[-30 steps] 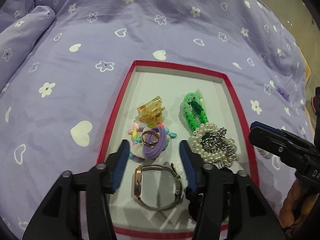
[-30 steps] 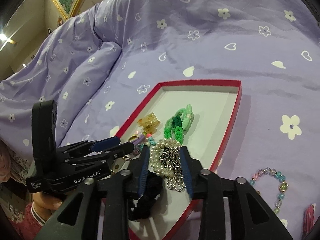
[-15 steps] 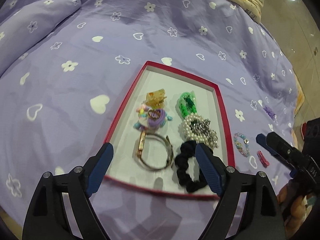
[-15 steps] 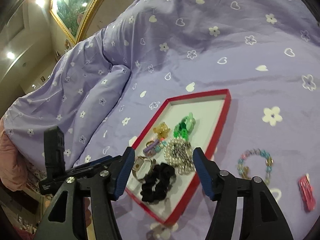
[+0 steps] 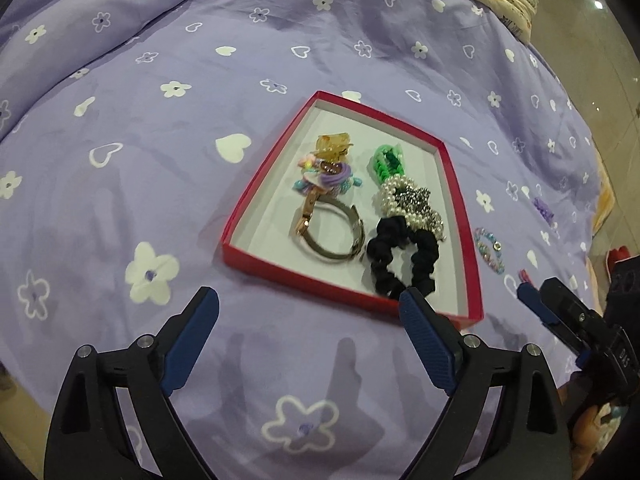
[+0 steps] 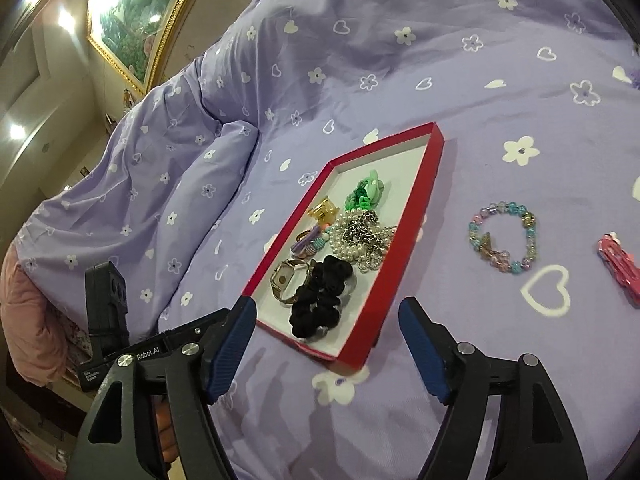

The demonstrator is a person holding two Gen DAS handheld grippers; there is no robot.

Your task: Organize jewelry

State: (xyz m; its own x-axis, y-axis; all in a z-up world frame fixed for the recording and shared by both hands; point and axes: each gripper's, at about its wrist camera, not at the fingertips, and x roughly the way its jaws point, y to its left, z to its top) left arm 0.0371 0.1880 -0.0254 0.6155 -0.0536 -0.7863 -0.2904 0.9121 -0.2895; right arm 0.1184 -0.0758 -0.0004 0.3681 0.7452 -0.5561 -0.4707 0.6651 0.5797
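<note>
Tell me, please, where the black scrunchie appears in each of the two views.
Left wrist view: the black scrunchie lies in the near right corner of the red tray.
Right wrist view: the black scrunchie is lower centre, at the tray's near end.
Shared landmark: the pearl necklace just beyond it.

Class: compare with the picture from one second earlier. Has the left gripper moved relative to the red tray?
Yes. The left gripper has pulled back from over the red tray and is open outside its near edge.

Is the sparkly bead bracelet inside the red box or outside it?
Outside. The bead bracelet lies on the purple bedspread, apart from the red box, beside the pink clip.
</note>
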